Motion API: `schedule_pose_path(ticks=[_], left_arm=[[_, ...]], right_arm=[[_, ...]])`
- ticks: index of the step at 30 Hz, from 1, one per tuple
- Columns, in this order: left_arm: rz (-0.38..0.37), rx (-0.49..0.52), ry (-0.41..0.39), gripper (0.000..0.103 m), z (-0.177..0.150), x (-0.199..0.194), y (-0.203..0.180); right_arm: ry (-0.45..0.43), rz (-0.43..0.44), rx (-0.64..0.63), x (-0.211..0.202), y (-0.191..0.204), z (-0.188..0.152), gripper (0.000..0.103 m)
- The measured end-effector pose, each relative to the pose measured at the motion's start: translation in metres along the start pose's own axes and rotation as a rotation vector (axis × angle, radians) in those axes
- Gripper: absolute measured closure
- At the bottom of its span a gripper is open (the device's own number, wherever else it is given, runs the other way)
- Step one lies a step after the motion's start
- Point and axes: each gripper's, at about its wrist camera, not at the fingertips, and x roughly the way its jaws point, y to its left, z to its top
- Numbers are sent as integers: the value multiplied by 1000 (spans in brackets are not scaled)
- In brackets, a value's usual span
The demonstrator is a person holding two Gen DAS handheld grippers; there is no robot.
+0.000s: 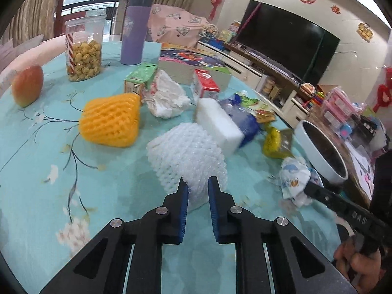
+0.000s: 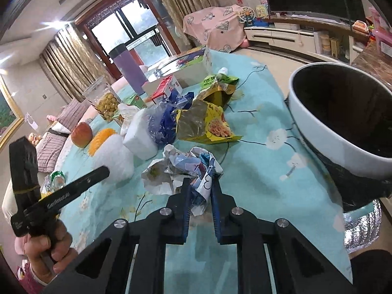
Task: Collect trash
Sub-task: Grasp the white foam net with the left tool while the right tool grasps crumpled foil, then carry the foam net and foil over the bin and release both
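A white foam fruit net (image 1: 186, 154) lies on the turquoise tablecloth, and my left gripper (image 1: 198, 182) is shut on its near edge, the blue pads squeezing the mesh. A crumpled printed paper wrapper (image 2: 181, 166) lies closer to the bin, with my right gripper (image 2: 200, 182) shut on its near fold. The same wrapper (image 1: 292, 178) appears at the right of the left wrist view. The round trash bin (image 2: 316, 122), white-rimmed with a black liner, stands just past the table's right edge.
More litter lies behind: a yellow foam net (image 1: 110, 120), a white foam block (image 1: 218, 122), a blue plastic bag (image 1: 245, 120), a yellow snack bag (image 2: 208, 125), a crumpled tissue (image 1: 166, 95). An apple (image 1: 27, 85), popcorn jar (image 1: 83, 49) and purple tumbler (image 1: 134, 29) stand at the back.
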Motion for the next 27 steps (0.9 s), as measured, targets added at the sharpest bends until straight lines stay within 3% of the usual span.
schedule_pose_path(ticks=[18, 27], left_arm=[[-176, 190, 22, 90, 8, 8, -91], [-211, 269, 23, 90, 24, 34, -130]], right_arm=[[-124, -90, 81, -62, -50, 7, 88], [-180, -151, 129, -88, -83, 18, 88]])
